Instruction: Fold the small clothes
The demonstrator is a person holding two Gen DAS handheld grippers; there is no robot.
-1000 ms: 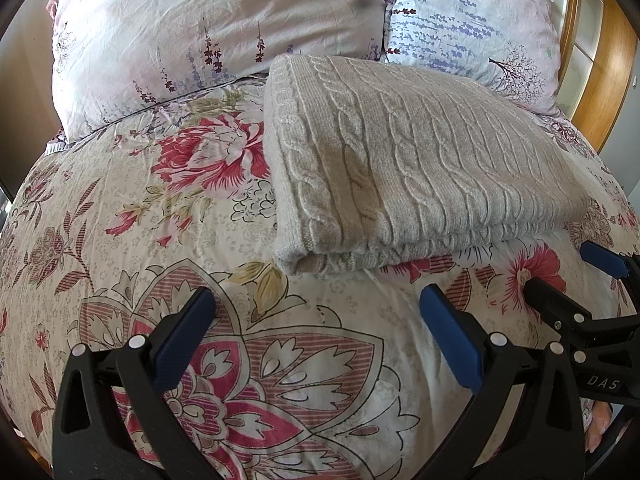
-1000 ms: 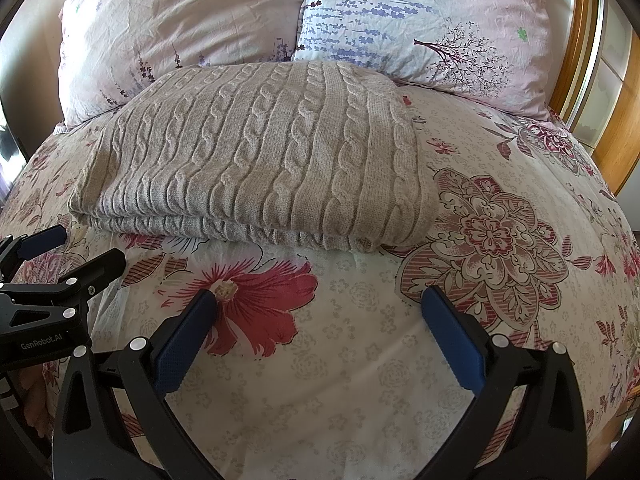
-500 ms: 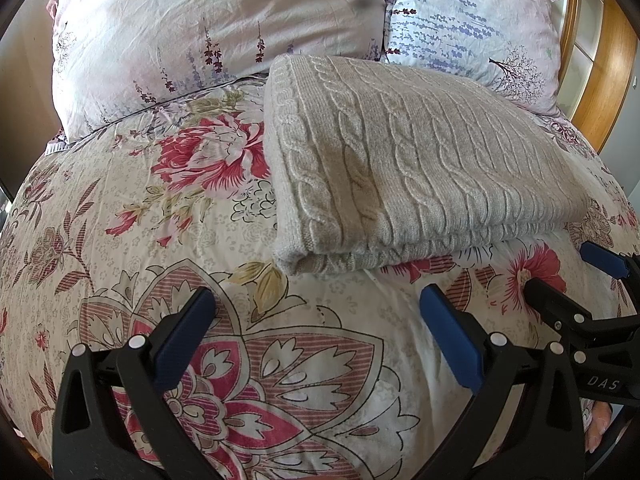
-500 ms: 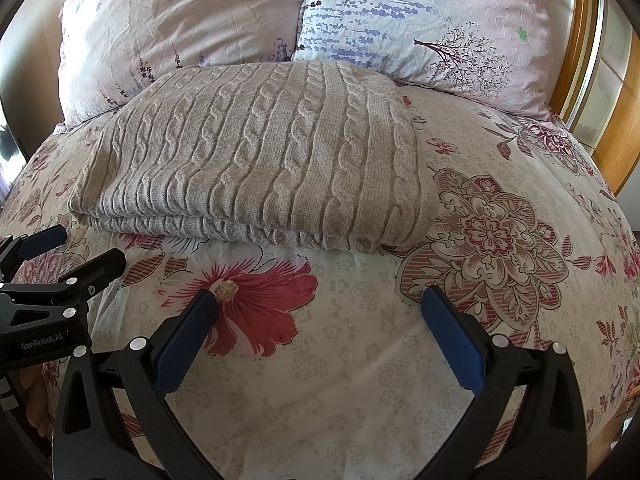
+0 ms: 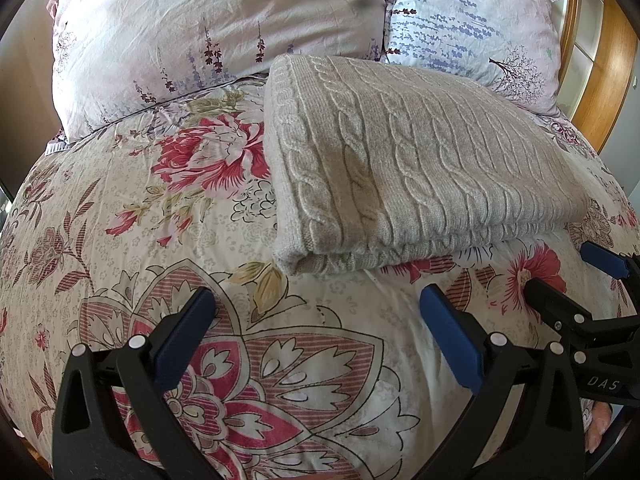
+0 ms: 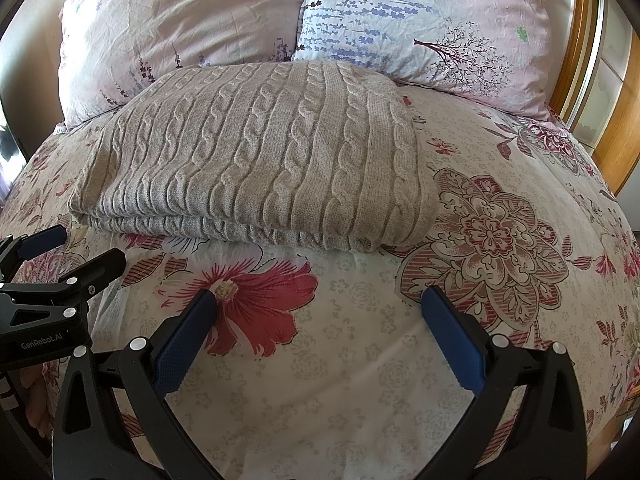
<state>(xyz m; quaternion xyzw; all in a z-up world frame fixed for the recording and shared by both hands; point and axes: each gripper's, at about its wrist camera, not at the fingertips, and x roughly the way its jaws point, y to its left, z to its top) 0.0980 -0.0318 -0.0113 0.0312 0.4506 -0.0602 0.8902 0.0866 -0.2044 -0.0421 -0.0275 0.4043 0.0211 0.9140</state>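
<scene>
- Grey-beige cable-knit sweater (image 5: pixel 400 160), in the left wrist view, lies folded in a thick stack on the bed (image 5: pixel 160 260), toward the head end, its far edge against the pillows (image 5: pixel 224 20). It looks soft, bulky and floppy, neither slippery nor fragile; I judge it will sag unless both layers are pinched near a corner of the near folded edge.
- Left claw (image 5: pixel 316 320) hovers released over the floral duvet, just short of the sweater's near left corner, gripping nothing. The right claw (image 5: pixel 568 276) shows at the right edge, also spread.
- Right wrist view: the sweater (image 6: pixel 260 168) sits mid-bed below two pillows (image 6: pixel 400 12); the right claw (image 6: pixel 320 320) is released and empty, near the front edge. The left claw (image 6: pixel 76 248) enters from the left, apart from the knit.
- Duvet looks padded and yielding, so pressing down should sink. A wooden headboard frame (image 6: pixel 616 128) stands at the right.
</scene>
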